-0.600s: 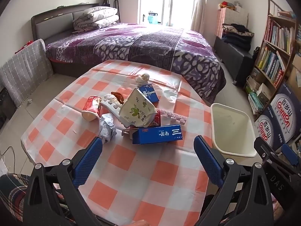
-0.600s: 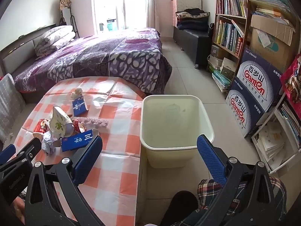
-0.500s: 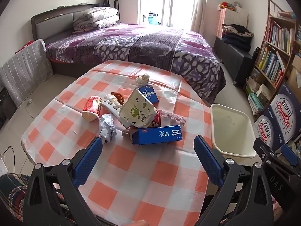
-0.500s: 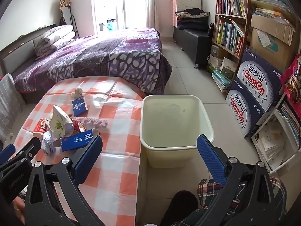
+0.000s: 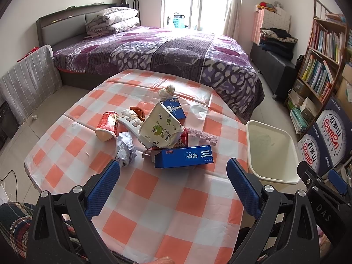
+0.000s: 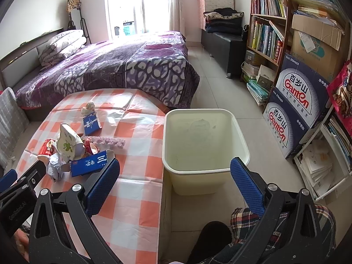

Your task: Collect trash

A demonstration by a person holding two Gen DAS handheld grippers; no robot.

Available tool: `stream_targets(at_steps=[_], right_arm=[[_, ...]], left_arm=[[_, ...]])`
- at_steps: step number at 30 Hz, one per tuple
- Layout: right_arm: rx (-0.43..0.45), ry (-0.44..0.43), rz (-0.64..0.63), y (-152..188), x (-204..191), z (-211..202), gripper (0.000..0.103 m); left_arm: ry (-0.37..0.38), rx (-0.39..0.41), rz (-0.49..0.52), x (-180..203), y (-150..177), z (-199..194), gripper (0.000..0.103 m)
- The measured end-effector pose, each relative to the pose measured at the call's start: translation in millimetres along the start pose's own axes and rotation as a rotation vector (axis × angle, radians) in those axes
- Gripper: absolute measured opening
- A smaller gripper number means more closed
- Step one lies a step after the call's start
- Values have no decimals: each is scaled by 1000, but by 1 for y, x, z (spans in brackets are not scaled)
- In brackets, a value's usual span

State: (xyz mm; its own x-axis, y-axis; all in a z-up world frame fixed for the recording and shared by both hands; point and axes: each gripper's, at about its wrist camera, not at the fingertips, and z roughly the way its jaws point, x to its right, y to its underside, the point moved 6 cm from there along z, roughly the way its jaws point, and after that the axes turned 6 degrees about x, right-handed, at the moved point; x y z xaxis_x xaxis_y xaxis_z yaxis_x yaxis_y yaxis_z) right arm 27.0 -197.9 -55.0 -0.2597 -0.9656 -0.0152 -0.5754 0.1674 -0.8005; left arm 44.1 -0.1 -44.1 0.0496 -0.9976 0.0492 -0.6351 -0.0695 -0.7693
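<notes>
**A:** Jaws first: the left gripper (image 5: 172, 184) stands wide apart and empty above the near part of the checked table (image 5: 154, 202); the right gripper (image 6: 175, 183) is just as wide apart, holding nothing, with the bin (image 6: 204, 171) between and ahead of its fingers.

**B:** And the trash?

**A:** Piled ahead of the left jaws. Nearest is the long blue box (image 5: 183, 156), roughly centred between them; the crumpled paper (image 5: 125, 148) sits toward the left finger. Behind come the floral paper cup (image 5: 161, 128), the red cup (image 5: 107, 125) on its side, the pink foam strip (image 5: 201, 134), then the small blue box (image 5: 175, 109) and a little wad (image 5: 166, 91) farthest off.

**B:** What might go wrong?

**A:** I'd judge the heap is the risk. The floral cup seems to lean over the long box, so pulling that box could tumble things. A loose pinch on the flat carton could also let it slip short of the bin, which stands on the floor off the table's right edge.

**B:** Any change from half a second ago?

**A:** Practically none; both grippers and every item sit as they did.
</notes>
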Motion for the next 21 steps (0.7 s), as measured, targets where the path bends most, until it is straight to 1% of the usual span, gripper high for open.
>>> stream_targets(at_steps=[21], right_arm=[[-2, 1, -1, 2, 1, 0, 96]], left_arm=[[-1, -9, -2, -3, 4, 1, 95]])
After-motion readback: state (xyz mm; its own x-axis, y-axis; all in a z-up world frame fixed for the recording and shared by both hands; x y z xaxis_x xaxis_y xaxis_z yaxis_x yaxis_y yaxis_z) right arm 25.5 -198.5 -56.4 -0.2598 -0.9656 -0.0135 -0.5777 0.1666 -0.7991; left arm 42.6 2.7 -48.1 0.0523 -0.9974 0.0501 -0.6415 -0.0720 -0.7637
